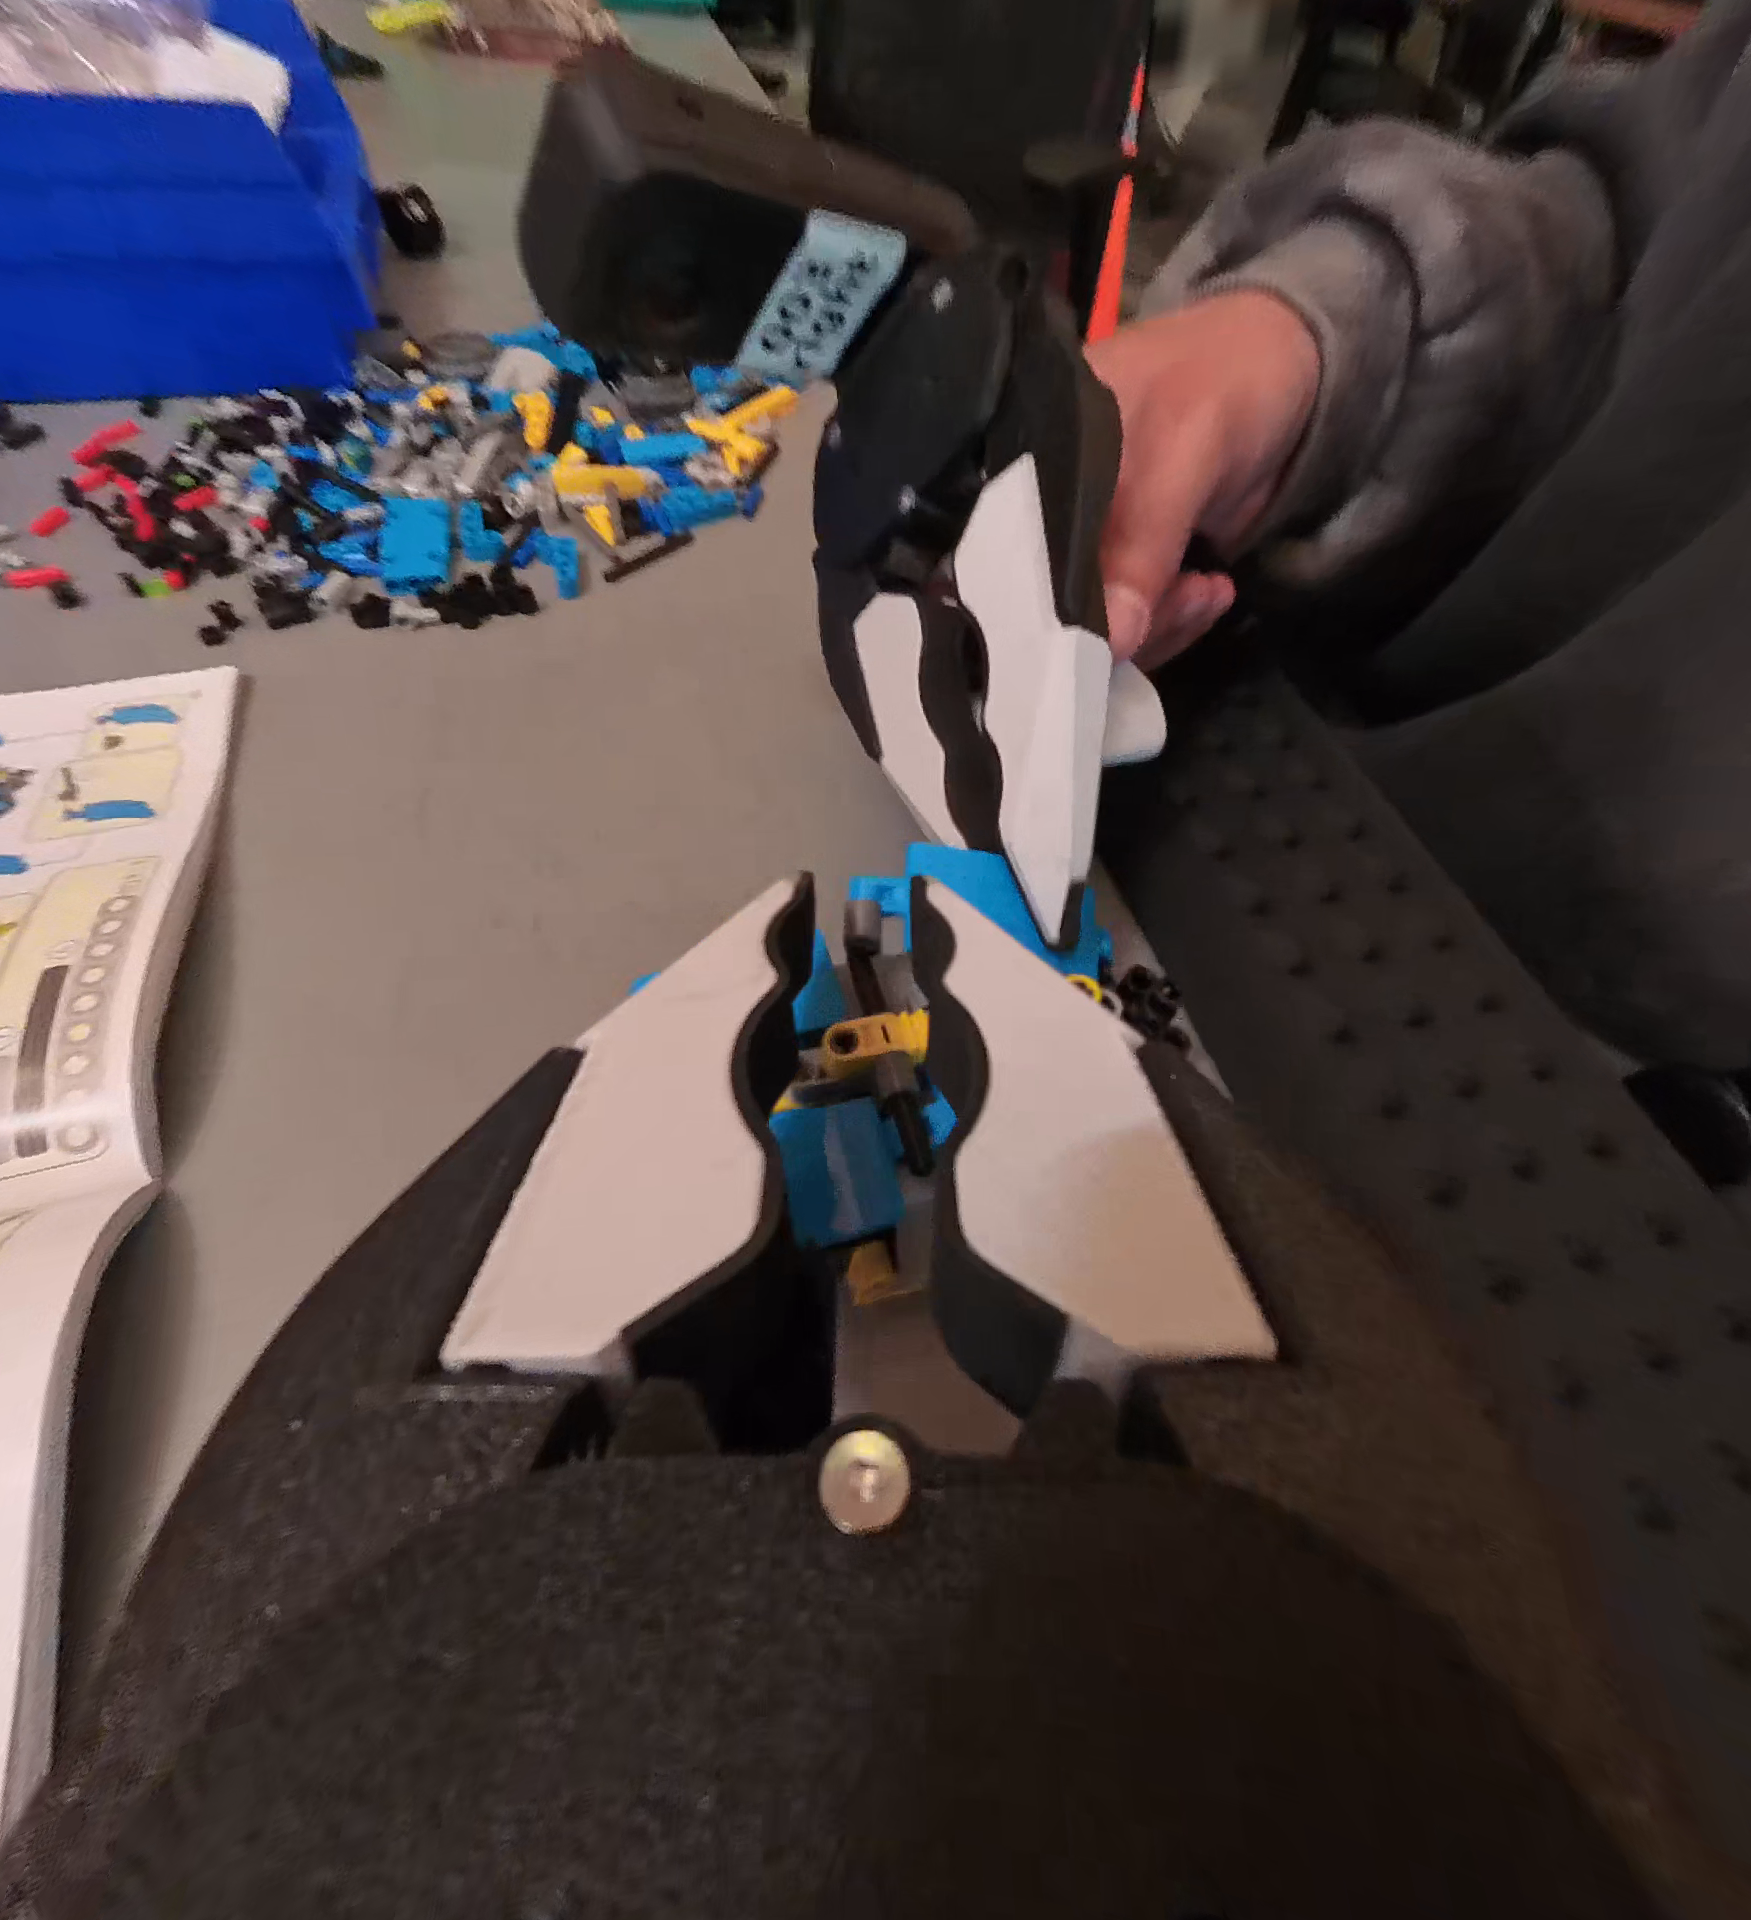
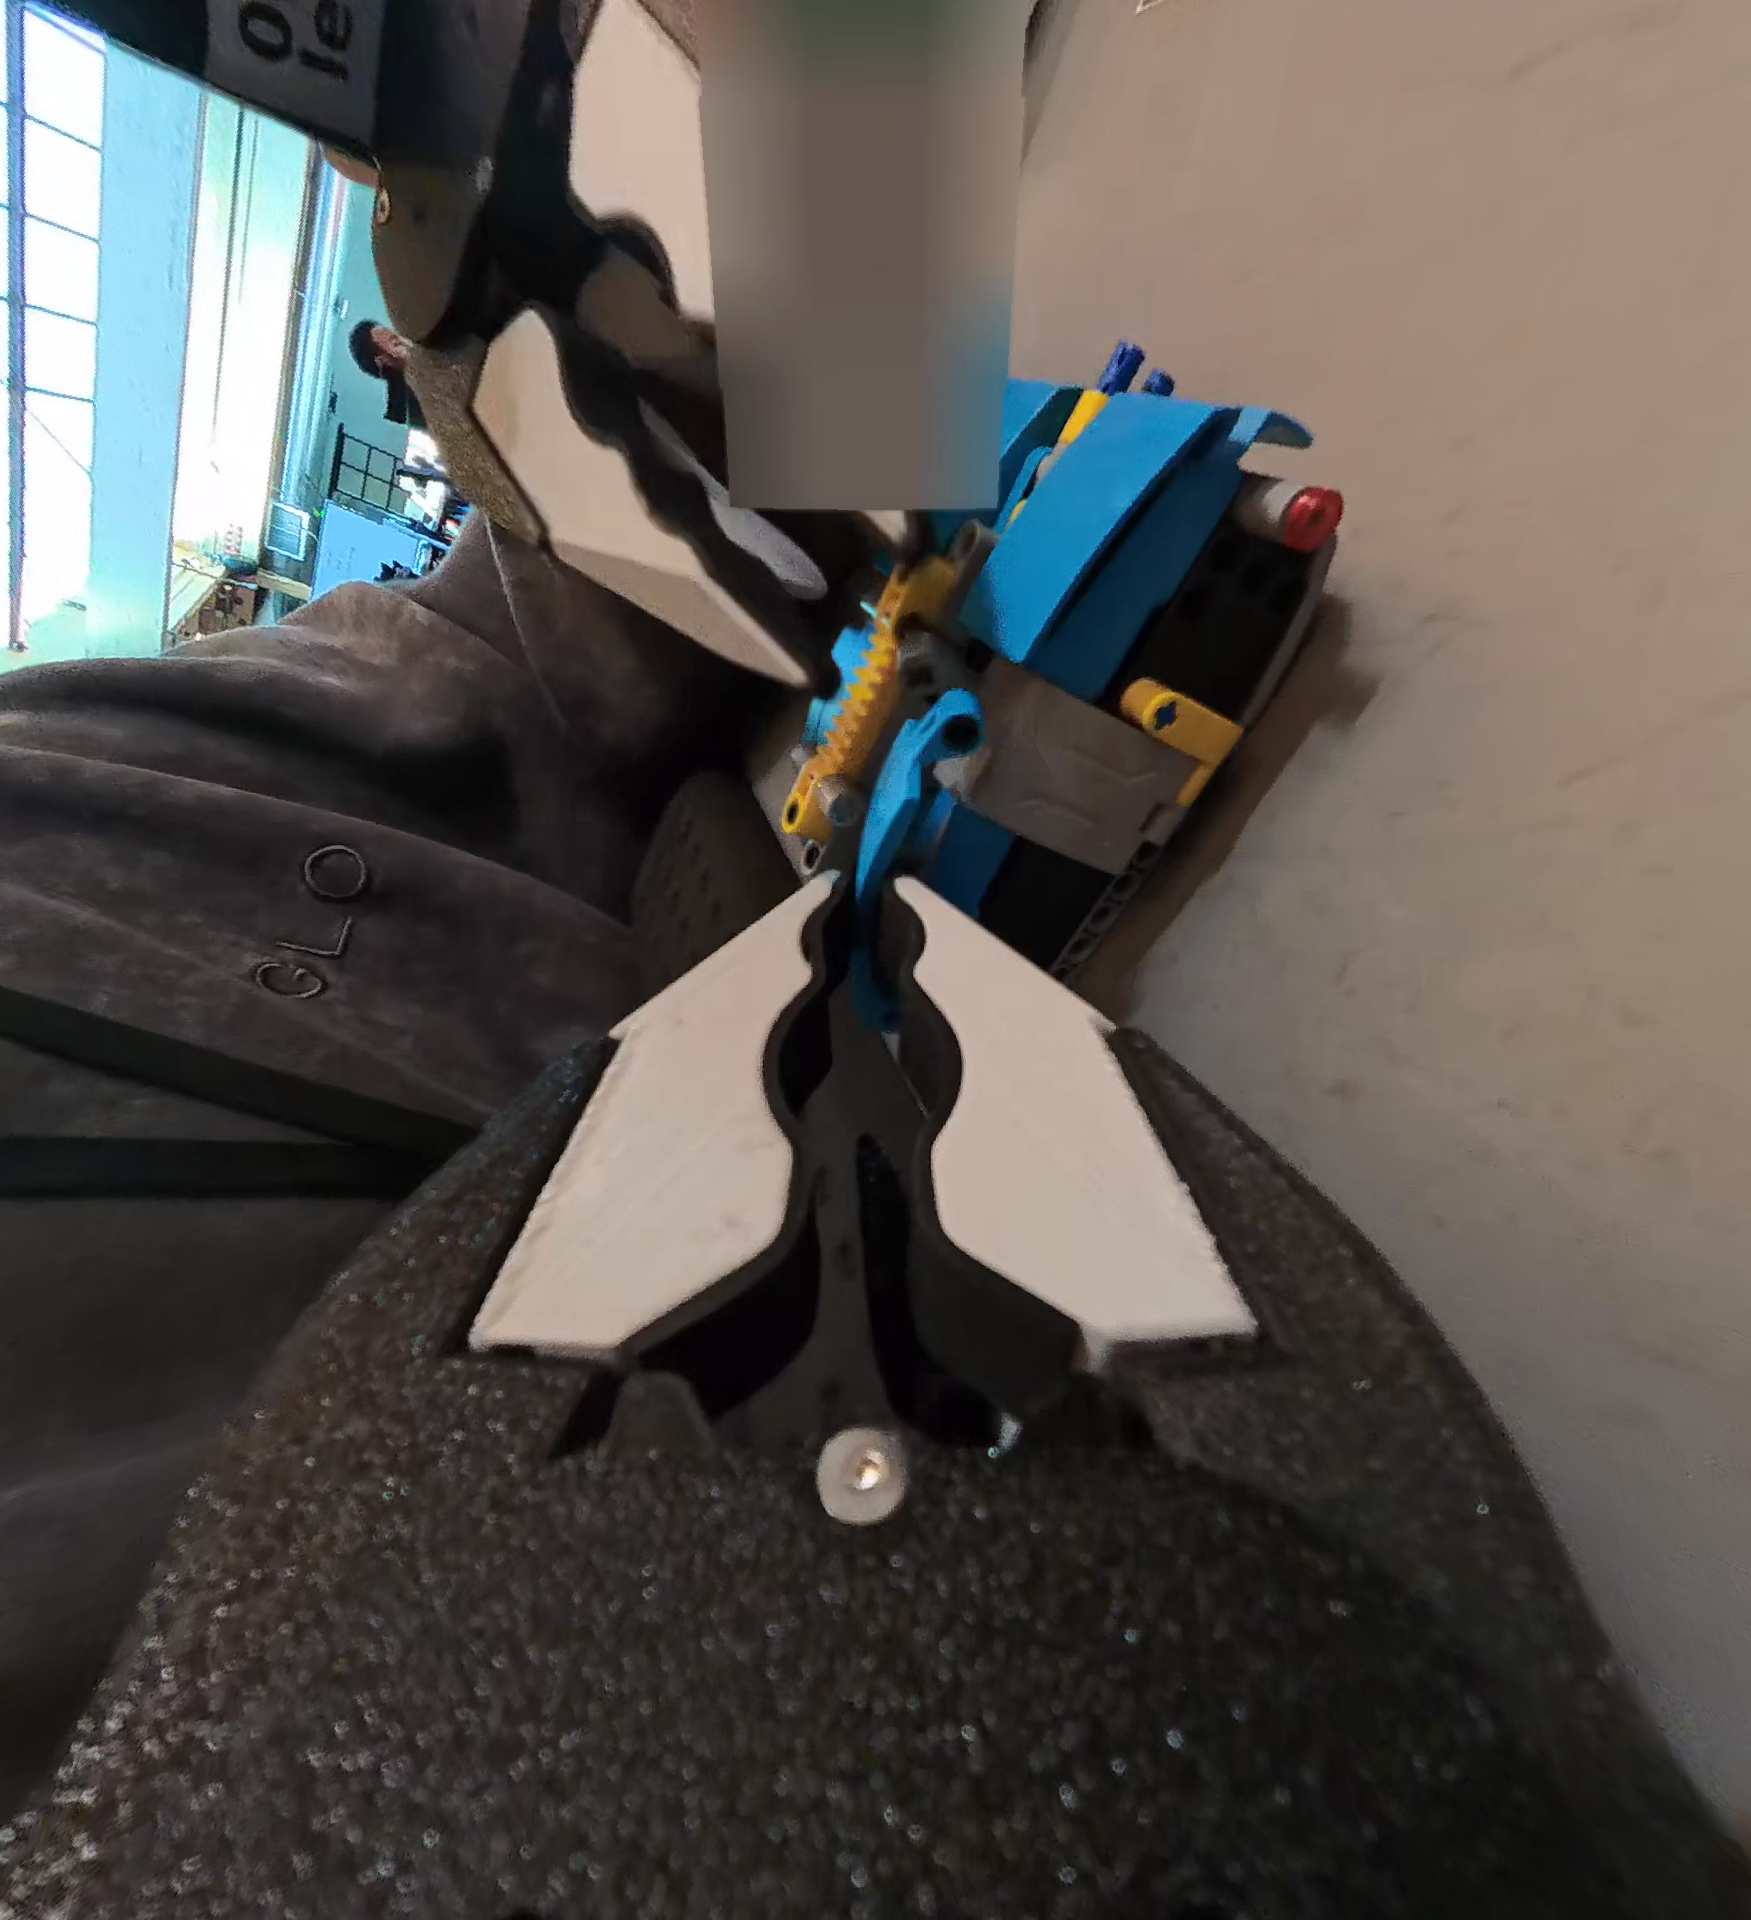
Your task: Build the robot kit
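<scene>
Two grippers (image 1: 860,894) (image 2: 866,883) — one brick model (image 2: 1089,665)

Grey tabletop (image 1: 497,790) bears scattered clutter; tall bright windows (image 2: 29,343) light the room; black perforated chair seat (image 1: 1422,987) alongside.

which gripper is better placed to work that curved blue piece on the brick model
Right, likely. The right gripper has its fingertips closed on the curved blue piece of the brick model, while the left gripper grips the model's body, steadying it.
</scene>
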`<act>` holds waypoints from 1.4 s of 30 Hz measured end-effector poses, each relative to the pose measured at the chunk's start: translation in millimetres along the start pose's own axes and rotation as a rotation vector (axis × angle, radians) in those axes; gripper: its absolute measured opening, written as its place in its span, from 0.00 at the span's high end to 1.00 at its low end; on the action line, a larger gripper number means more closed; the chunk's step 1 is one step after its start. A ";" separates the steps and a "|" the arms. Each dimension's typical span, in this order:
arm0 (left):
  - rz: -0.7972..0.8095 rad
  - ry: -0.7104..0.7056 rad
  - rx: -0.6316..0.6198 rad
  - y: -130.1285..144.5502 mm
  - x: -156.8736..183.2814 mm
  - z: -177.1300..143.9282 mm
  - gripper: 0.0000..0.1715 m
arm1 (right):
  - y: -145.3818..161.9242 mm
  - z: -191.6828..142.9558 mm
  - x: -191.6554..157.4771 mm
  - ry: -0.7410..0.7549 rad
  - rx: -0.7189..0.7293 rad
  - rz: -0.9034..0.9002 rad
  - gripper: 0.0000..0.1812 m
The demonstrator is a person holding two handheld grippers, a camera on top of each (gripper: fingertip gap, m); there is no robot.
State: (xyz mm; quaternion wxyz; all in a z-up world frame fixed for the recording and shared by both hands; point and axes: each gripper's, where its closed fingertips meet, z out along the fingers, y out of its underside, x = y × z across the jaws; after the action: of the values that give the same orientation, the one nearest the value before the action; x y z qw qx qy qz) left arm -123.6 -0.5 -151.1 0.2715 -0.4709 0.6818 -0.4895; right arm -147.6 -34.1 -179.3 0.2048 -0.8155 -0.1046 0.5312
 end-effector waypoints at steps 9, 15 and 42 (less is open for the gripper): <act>0.115 -0.018 -0.033 6.4 2.6 2.4 1.00 | 0.4 -0.5 -0.6 -0.010 -0.009 -0.059 0.97; 0.091 -0.015 -0.020 7.3 1.6 0.2 1.00 | -7.7 -11.6 1.9 0.062 0.029 -0.205 0.90; -0.090 0.148 0.285 -34.6 25.5 -21.2 0.86 | -5.2 -23.6 -71.9 -0.530 0.053 -0.019 0.99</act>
State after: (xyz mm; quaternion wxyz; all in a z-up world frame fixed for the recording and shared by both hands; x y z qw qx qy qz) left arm -138.6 -17.5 -108.9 0.2623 -0.4206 0.6019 -0.6262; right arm -155.7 -62.6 -109.5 0.1965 -0.6412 -0.1481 0.7268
